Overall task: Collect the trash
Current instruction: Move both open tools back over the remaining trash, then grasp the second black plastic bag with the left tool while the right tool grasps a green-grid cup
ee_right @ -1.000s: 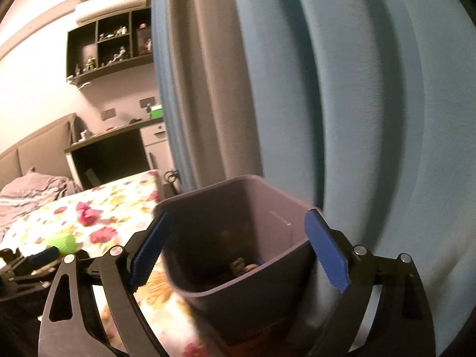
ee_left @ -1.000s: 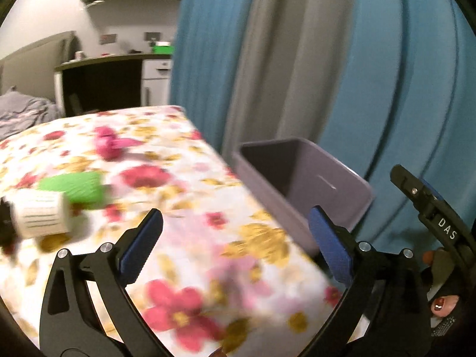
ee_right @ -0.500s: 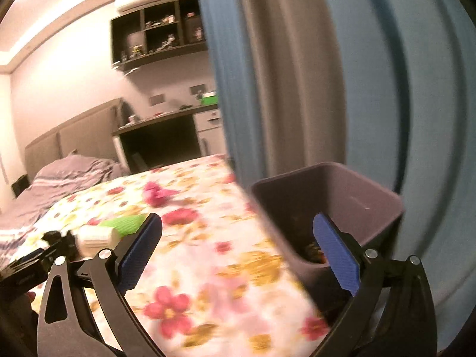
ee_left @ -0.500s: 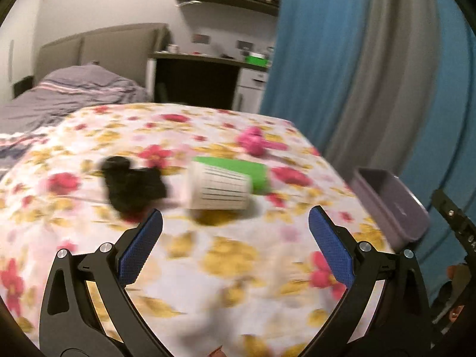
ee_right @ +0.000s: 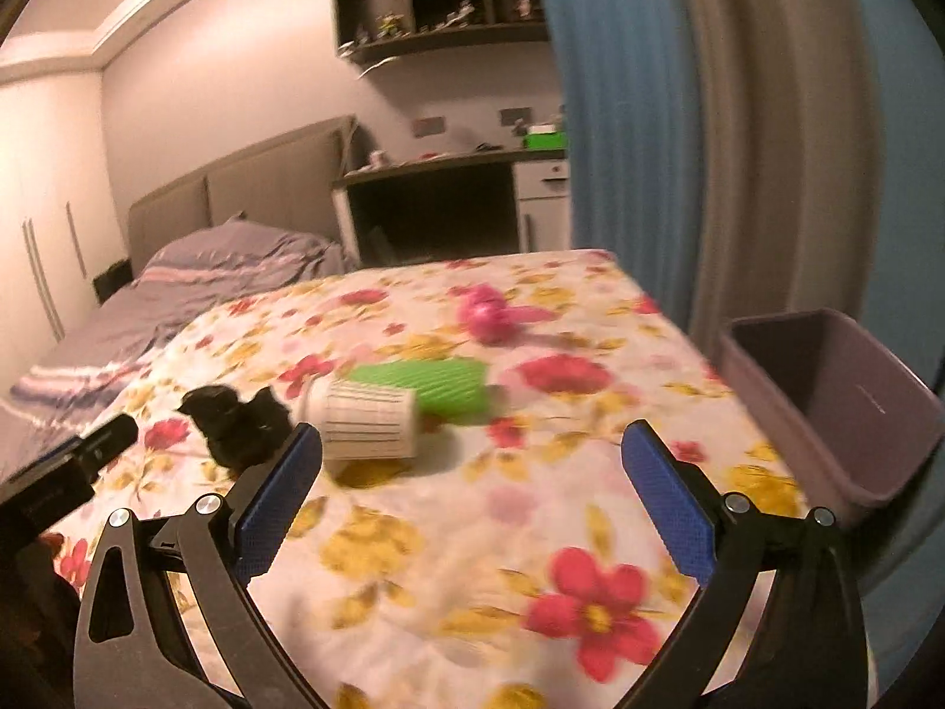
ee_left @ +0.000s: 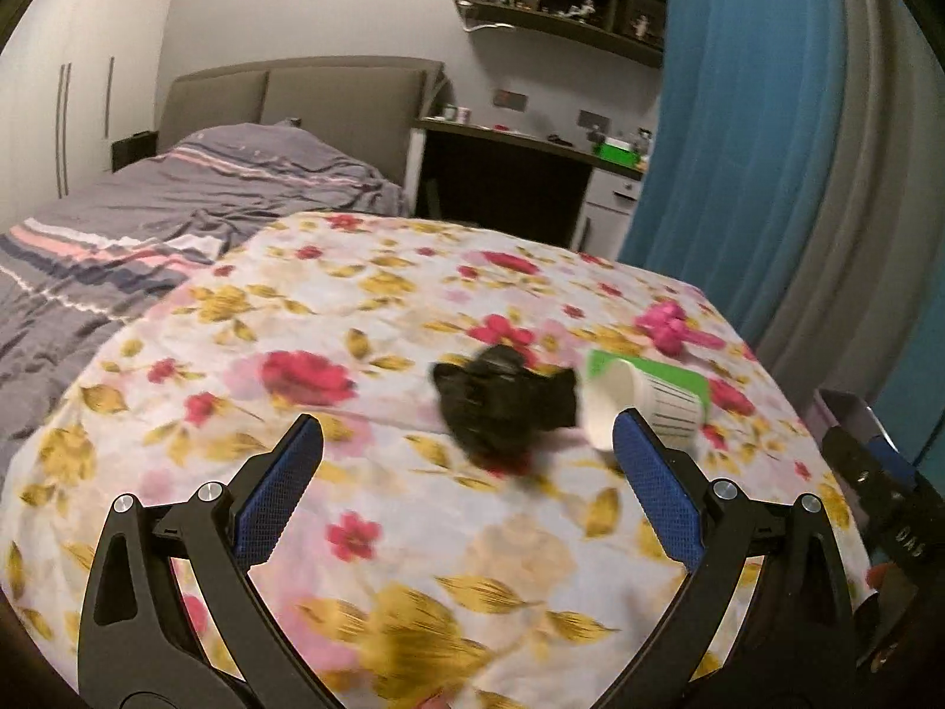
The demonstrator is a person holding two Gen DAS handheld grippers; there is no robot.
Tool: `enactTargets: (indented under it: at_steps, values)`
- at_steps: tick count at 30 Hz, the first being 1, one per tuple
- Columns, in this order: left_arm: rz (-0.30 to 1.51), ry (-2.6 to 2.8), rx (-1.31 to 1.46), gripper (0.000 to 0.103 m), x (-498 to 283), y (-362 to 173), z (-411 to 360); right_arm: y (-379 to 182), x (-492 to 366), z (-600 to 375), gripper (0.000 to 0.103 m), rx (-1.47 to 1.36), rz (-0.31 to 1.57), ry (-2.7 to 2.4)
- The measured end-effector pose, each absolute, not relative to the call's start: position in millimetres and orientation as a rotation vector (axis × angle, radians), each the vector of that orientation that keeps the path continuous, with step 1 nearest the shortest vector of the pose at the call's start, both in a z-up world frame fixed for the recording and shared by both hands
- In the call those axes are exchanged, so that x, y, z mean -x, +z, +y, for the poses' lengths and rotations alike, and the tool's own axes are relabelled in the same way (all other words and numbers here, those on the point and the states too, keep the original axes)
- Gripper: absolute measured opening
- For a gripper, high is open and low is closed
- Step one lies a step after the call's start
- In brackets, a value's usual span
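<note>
Grippers left (ee_left: 466, 484) and right (ee_right: 472, 487) spread, empty; bare floral cloth (ee_right: 449, 532) lower centre; bin (ee_right: 838, 413) at right edge.

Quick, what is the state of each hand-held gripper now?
Left hand-held gripper: open, holding nothing.
Right hand-held gripper: open, holding nothing.

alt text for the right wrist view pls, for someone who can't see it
An open, empty right gripper hovers over a floral bedspread strewn with trash: a white paper cup on its side against a green cup, a crumpled black item to their left, and a pink item farther back. A grey bin stands at the bed's right edge.
</note>
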State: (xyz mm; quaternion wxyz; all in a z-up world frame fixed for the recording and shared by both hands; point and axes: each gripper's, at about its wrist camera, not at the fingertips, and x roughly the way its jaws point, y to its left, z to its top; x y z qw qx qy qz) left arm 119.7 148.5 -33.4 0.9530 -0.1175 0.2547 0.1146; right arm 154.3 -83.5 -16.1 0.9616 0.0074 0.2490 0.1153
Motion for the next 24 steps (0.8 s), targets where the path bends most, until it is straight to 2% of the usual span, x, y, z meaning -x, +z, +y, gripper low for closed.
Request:
enactTargets:
  at_steps: [14, 24]
  values:
    - [0.511, 0.288, 0.275, 0.097, -138.2, -45.1, 199.7, -49.0, -214.7, -3.2, 0.097, 0.044, 0.622, 0.304]
    - [0.525, 0.22, 0.279, 0.097, -152.1, -52.1, 201.2, -66.3, -242.2, 1.9, 0.097, 0.026, 0.686, 0.298]
